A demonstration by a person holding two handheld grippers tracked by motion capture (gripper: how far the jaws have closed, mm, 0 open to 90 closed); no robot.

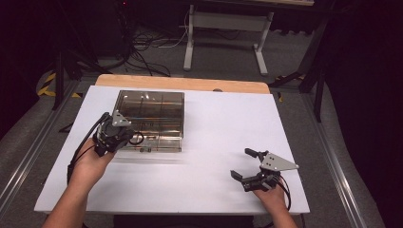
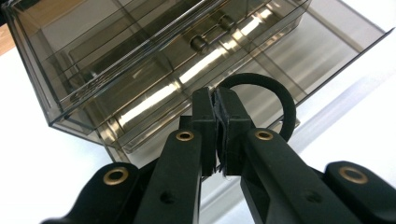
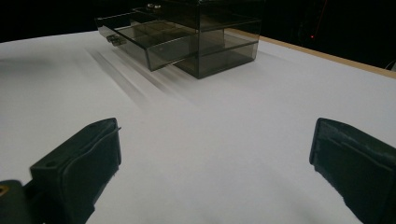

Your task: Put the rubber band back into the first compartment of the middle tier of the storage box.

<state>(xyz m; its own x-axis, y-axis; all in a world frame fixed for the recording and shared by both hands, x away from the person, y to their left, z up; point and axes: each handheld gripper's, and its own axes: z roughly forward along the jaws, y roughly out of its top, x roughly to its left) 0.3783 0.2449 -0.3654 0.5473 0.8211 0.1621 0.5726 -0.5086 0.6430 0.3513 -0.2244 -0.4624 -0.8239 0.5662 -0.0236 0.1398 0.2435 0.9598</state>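
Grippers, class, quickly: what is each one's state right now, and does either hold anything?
Left gripper: shut on a black ring, above the open drawer.
Right gripper: open, holding nothing.

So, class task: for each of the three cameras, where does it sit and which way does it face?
High view: above the table's near side, looking forward and down; both forearms, left gripper, right gripper.
Left gripper view: on that gripper, facing the drawer box; jaws shut on a black ring.
Right gripper view: low over the table, jaws wide, facing the box.
All share the box.
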